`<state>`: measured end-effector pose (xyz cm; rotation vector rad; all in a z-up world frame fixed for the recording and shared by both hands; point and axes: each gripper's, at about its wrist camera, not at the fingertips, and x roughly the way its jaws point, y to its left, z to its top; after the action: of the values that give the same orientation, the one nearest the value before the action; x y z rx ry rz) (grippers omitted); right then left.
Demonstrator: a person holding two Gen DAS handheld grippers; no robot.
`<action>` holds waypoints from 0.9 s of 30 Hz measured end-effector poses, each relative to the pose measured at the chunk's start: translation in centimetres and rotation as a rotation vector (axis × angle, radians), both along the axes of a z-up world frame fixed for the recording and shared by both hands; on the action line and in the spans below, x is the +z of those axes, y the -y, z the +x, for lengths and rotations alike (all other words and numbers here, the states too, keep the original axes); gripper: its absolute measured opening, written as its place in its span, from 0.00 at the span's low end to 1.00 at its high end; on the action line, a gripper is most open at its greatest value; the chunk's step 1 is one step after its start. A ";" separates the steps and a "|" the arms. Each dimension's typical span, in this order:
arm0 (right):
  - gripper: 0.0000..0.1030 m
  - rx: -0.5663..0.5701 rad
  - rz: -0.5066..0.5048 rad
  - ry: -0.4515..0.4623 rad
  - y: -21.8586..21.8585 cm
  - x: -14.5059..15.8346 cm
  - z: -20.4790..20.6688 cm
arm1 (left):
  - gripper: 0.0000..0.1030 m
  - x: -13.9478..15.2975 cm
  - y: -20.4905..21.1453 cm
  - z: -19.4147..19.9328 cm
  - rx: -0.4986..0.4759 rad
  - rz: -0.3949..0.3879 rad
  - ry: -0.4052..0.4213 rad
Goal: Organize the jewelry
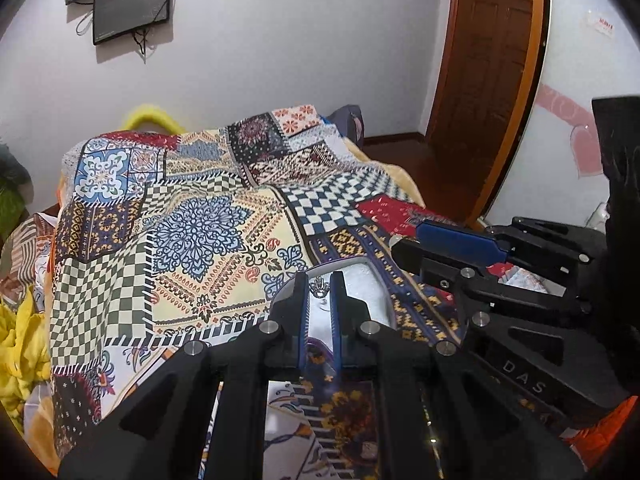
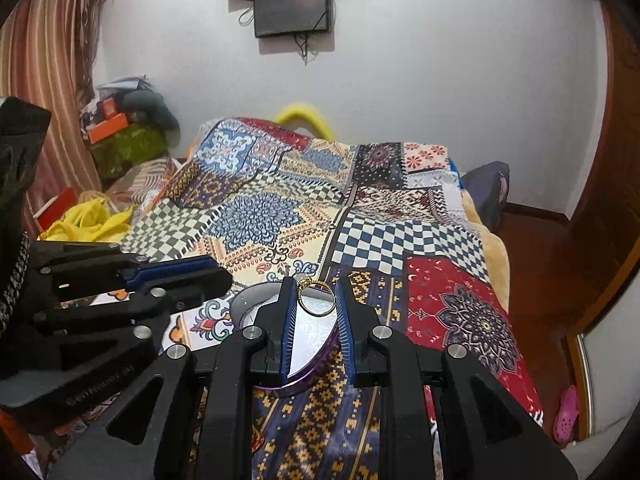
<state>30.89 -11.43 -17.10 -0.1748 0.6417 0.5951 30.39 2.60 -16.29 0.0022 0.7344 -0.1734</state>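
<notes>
A small silver jewel (image 1: 319, 289) is pinched between the blue pads of my left gripper (image 1: 319, 282), which is shut on it. It hangs just above a silver mirrored tray (image 1: 366, 294) with a purple rim, lying on the bed. My right gripper (image 2: 315, 292) is shut on a gold ring (image 2: 316, 299) with a small stone, held upright over the same tray (image 2: 310, 334). The two grippers are side by side, each showing in the other's view: the right gripper (image 1: 404, 246) at the right, the left gripper (image 2: 221, 274) at the left.
A patchwork bedspread (image 1: 200, 232) covers the bed. Yellow cloth (image 2: 90, 222) and stacked boxes (image 2: 116, 128) lie at its left. Two dark screens (image 2: 292, 8) hang on the white wall. A brown wooden door (image 1: 492, 60) and bare floor are on the right.
</notes>
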 end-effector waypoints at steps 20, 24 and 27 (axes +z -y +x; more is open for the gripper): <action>0.18 0.087 -0.053 -0.138 -1.1 -2.7 3.3 | 0.09 -3.3 -0.3 3.0 -0.041 -0.023 -0.114; 0.18 0.107 -0.063 -0.159 -1.4 -2.8 3.3 | 0.15 -3.2 -0.8 3.0 -0.030 -0.029 -0.116; 0.22 0.101 -0.075 -0.160 -1.5 -2.8 3.2 | 0.19 -2.7 -1.4 2.6 -0.018 -0.040 -0.105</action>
<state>34.13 -9.97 -19.93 -0.2328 0.8145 0.6875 32.97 3.97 -18.95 -0.0389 0.8354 -0.2071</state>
